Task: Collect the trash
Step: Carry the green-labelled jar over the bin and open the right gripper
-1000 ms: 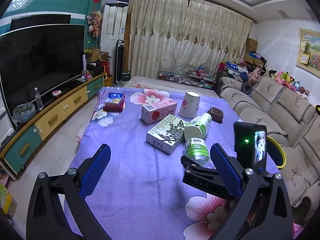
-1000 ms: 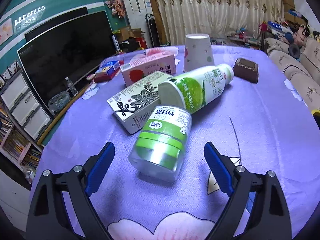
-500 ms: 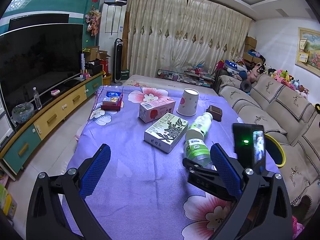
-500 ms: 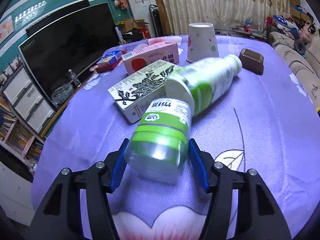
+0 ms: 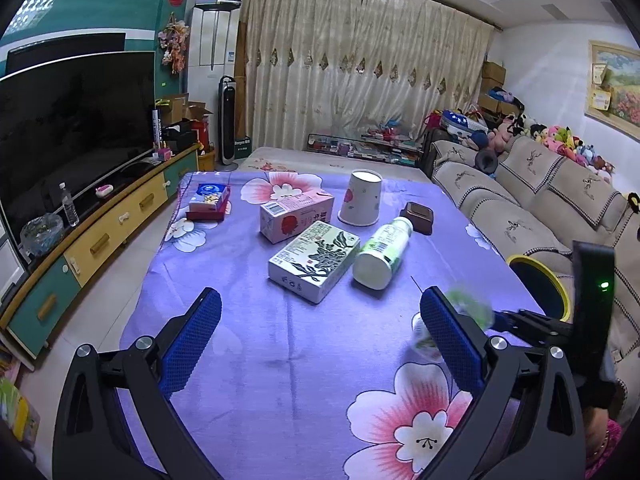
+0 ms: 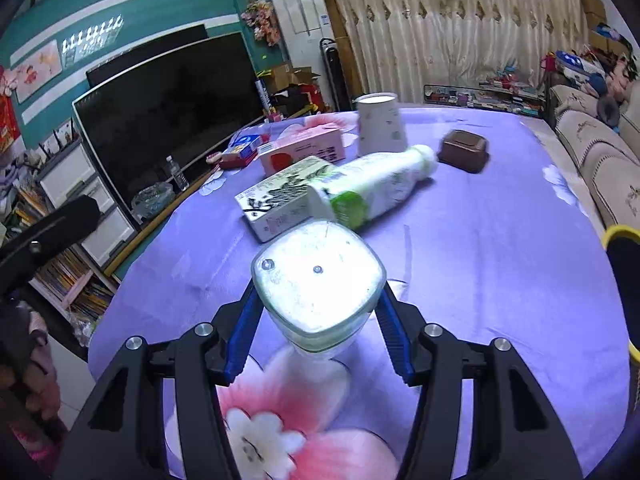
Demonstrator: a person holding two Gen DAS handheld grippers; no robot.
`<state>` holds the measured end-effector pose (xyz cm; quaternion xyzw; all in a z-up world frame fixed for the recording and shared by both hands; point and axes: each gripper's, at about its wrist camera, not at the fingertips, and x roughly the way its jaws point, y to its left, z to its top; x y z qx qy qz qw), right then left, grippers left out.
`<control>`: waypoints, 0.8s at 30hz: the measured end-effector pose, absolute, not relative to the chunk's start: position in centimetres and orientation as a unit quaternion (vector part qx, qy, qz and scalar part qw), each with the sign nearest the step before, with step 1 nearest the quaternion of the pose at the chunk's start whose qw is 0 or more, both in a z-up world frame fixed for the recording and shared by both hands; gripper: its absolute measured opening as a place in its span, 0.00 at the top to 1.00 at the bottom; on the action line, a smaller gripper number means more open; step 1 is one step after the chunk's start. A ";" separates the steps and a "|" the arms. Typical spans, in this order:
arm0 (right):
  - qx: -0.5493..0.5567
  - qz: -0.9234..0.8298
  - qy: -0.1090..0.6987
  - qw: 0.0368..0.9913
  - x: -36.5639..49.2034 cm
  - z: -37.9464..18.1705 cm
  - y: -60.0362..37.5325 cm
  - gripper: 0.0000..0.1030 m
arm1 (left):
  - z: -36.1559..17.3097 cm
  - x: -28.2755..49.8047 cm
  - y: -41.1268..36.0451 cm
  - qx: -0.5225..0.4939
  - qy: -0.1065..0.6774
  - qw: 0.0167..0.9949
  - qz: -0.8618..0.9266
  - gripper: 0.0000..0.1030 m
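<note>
1. Right gripper [image 6: 318,332]: blue pads closed tight on both sides of the clear jar [image 6: 318,288]; the jar's pale square base faces the right wrist camera, raised off the purple floral tablecloth [image 6: 500,272]
2. In the left wrist view the same jar [image 5: 466,306] appears blurred at 4 o'clock, partly behind the left gripper's right finger
3. Left gripper [image 5: 320,344]: jaws spread wide, nothing between them, hovering over the near cloth
4. Remaining on the cloth: green-and-white bottle [image 5: 382,250] lying on its side at centre, base toward the camera; white patterned carton [image 5: 314,256] just beside it at its 9 o'clock, contact not resolvable
5. Pink carton [image 5: 296,216] behind the white carton; inverted paper cup [image 5: 360,198] at 12 o'clock of the bottle; brown box [image 5: 418,216] beside the bottle's cap at 2 o'clock
6. Yellow-rimmed dark bin [image 5: 538,280] at 3 o'clock, off the table's right edge, against the sofa [image 5: 520,208]
</note>
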<state>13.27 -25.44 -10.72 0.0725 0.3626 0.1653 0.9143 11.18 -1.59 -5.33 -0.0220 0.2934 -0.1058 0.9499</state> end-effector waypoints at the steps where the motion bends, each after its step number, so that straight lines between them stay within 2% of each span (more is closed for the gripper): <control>1: 0.077 0.163 0.361 0.915 13.1 -10.7 -26.1 0.48 | -5.3 11.2 -1.9 -0.020 0.294 0.949 -0.107 0.05; 24: 0.161 -0.045 0.311 0.936 11.3 -10.7 -47.4 0.48 | -6.9 15.0 -11.0 0.007 0.324 0.934 -0.151 0.05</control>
